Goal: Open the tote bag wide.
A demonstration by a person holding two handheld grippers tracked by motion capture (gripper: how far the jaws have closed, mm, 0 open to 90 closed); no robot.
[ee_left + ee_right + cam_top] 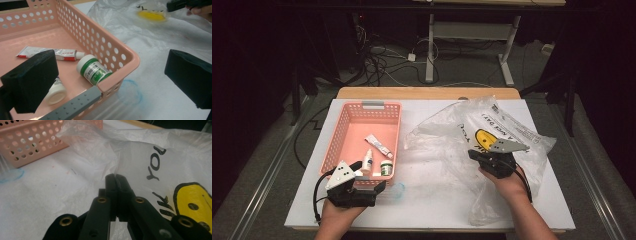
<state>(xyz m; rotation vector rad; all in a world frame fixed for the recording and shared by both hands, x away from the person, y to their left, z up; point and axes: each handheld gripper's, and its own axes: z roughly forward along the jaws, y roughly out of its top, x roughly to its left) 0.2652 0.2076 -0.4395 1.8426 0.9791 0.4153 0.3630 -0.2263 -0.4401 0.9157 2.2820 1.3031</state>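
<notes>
The plastic bag (140,152) is pinched by the closed right gripper (116,178), its mouth apparently not yet opened. The left gripper (110,75) is held wide open and empty at the pink basket (125,53), where the ointment tube (62,53), green-labelled jar (93,70) and small white bottle (56,91) are left unpacked.

A basket (343,131) is sitting on the left half of the table (432,200), holding a tube (378,146), a bottle (367,161) and a jar (386,167). A plastic bag (507,131) is lying to its right. A clear cup (396,190) is lying just before the basket.
</notes>
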